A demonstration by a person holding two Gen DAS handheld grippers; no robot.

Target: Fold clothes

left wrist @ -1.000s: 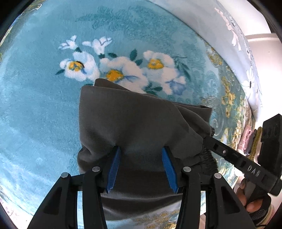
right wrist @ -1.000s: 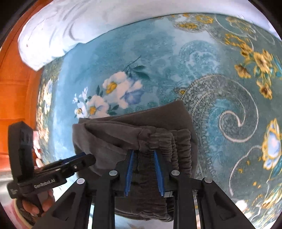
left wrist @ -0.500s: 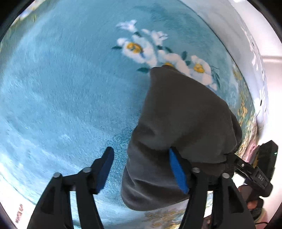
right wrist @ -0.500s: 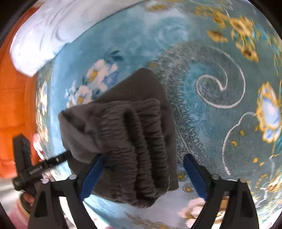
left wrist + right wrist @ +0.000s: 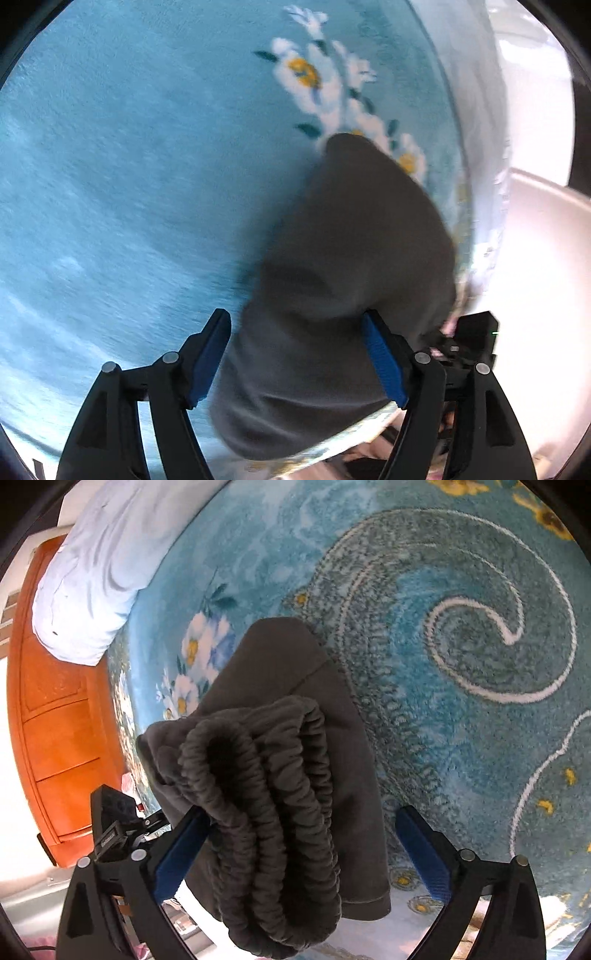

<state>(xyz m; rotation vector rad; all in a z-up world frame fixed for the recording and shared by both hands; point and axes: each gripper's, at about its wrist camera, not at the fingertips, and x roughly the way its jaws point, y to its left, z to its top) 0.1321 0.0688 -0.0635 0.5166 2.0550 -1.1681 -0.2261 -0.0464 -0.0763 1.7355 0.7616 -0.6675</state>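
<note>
With both sets of jaws spread wide, the folded dark grey trousers [image 5: 295, 775] lie released on the blue flowered blanket [image 5: 110, 184] of the bed, close to its near edge. The left gripper [image 5: 295, 354] is released and grasps nothing; the plain folded side of the garment sits between its blue pads [image 5: 207, 362], which look to stand off the cloth on the left side, though blur makes the right pad's contact hard to judge. The right gripper [image 5: 303, 853] is likewise released, its fingers straddling the gathered elastic waistband [image 5: 266, 812], which is bunched in thick loops on top of the bundle and droops toward the bed's edge. In the right wrist view the other tool shows at lower left, beside an orange wooden headboard [image 5: 55, 720] and a pale pillow [image 5: 92, 572].

I judge the step in hand to be the letting-go after a fold: the bundle is compact, but the waistband end is lumpy and not flat. The next move probably calls either for pressing and smoothing that bunched end so the stack lies even, or for backing both tools clear of the cloth without snagging the elastic loops and dragging the bundle off the edge
</note>
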